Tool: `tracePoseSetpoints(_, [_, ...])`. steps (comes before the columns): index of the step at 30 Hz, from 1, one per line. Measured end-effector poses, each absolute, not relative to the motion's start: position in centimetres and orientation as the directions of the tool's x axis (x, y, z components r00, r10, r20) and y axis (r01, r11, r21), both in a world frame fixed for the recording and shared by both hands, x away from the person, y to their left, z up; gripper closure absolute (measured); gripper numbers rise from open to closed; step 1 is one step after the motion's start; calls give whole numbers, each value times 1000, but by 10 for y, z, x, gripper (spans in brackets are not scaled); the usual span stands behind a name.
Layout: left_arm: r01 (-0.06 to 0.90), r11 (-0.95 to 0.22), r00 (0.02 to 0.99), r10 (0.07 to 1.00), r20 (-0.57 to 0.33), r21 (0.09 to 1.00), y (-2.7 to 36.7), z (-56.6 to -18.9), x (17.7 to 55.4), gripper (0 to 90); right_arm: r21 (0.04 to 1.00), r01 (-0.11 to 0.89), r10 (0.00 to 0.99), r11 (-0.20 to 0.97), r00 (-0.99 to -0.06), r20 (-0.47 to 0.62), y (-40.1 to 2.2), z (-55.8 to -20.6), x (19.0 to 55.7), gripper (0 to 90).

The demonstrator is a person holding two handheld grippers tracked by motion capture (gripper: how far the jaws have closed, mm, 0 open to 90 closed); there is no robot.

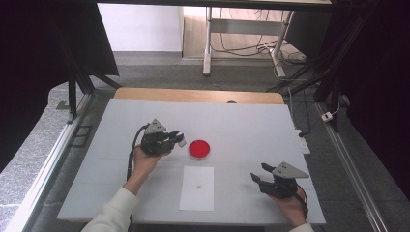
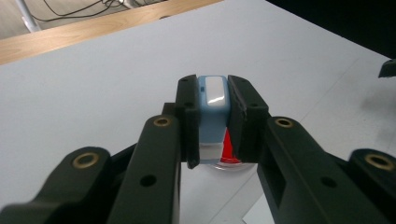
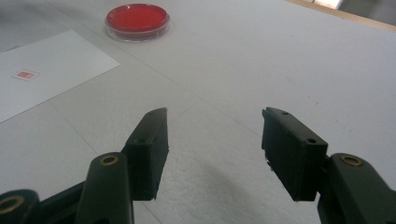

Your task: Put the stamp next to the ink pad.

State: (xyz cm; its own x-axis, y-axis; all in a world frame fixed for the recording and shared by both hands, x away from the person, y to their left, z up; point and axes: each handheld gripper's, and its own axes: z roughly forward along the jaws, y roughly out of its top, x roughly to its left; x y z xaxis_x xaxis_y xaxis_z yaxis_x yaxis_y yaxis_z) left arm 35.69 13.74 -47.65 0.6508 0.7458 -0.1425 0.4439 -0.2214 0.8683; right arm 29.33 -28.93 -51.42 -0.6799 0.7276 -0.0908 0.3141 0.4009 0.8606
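Broad white rectangular worktop (image 1: 241, 121) with a pale wooden strip along its far edge, set on a grey speckled floor with black stands at either side. On its near middle, flat white rectangular sheet of paper (image 1: 197, 187), long side running away from the person, small red square stamp mark (image 3: 24, 74) near its centre. Left black two-jaw gripper (image 1: 180, 138) held in the left hand (image 1: 143, 160), white sleeve behind, grey three-cornered plate on top, cable trailing back along the forearm, nose pointing toward the dish. Right black two-jaw gripper (image 1: 257, 173) in the right hand (image 1: 291, 205) near the front right corner of the worktop, well apart from the paper and dish, low over bare white surface, pointing left and away. Round shallow clear dish filled with red ink pad (image 1: 198, 149), just beyond the far edge of the paper, at the worktop's middle. Small light-blue plastic stamp block with a white glossy top panel and white base (image 2: 212, 116), pinched upright between the left jaws, pressed against both its flanks, hanging just above the near rim of the red dish (image 2: 230, 151), contact with the pad not discernible. Right jaws spread apart, nothing between them.
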Motion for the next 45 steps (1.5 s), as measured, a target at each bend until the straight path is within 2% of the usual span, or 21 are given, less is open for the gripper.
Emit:
tracePoseSetpoints(29, [492, -288, 625, 773, -103, 822, 127, -518, 372, 746, 852, 320, 726, 415, -681, -97, -288, -516, 295, 398])
tracePoseSetpoints(45, [489, -311, 636, 767, -89, 815, 124, -522, 369, 724, 851, 320, 725, 416, -682, -98, -288, -516, 295, 396])
